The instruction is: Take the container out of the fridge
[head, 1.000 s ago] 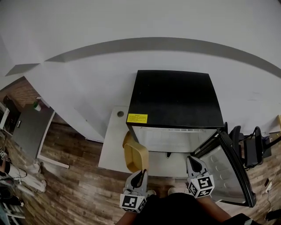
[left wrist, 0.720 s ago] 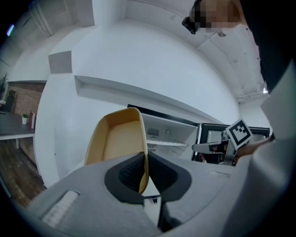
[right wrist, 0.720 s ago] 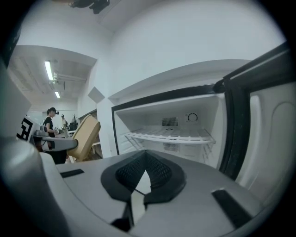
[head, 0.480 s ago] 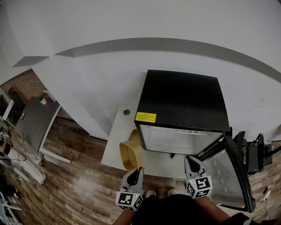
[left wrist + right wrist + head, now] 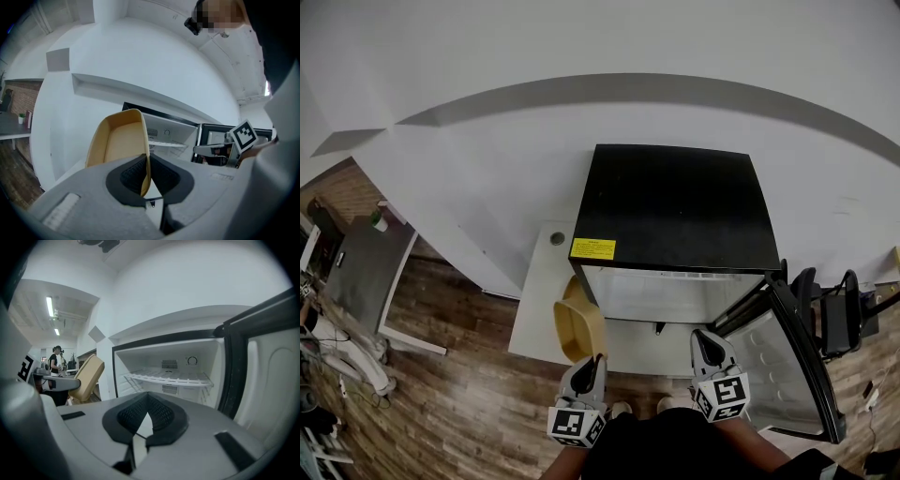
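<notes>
Head view: we look steeply down on a black-topped fridge (image 5: 675, 206), its door (image 5: 787, 361) swung wide to the right and its white interior open to the camera. The tan container (image 5: 579, 328) is outside the fridge. It is held in the air just left of the open front, tipped on its side, over the white board (image 5: 539, 300) on which the fridge stands. The left gripper (image 5: 597, 359) has it: in the left gripper view we see the jaws pinching one thin side wall of the container between their dark pads. The right gripper (image 5: 701, 336) hangs before the open compartment, beside the door. In the right gripper view we see its jaws pressed together at the tips with nothing between them, and a wire shelf (image 5: 168, 377) inside the fridge beyond.
</notes>
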{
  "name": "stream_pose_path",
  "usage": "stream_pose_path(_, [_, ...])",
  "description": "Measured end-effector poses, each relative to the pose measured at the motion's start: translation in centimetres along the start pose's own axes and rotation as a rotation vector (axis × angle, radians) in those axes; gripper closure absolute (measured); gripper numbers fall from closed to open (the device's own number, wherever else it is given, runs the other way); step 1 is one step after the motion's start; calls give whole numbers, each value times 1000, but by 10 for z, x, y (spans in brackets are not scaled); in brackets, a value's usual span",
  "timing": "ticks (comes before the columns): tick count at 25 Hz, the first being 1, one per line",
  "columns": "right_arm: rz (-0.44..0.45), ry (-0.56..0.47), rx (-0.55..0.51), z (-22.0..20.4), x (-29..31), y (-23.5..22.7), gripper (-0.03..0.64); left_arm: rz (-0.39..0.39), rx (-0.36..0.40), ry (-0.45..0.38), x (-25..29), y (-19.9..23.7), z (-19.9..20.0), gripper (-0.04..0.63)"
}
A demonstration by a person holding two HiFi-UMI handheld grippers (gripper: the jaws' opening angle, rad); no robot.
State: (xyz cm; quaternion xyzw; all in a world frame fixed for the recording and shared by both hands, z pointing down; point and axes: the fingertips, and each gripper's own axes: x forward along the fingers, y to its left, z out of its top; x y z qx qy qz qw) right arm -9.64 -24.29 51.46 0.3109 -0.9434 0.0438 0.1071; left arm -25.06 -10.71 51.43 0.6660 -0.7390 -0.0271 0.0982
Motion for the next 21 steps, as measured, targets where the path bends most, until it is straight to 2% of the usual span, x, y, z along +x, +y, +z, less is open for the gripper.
stream_pose_path(10, [-33,-7,22,-1,-9,-15,617,-54,4,31,15,-20,-9,568])
stream_pose_path(21, [-36,3,14,-3,-9,-19,617,-56,15,30,21,-21,-8,568])
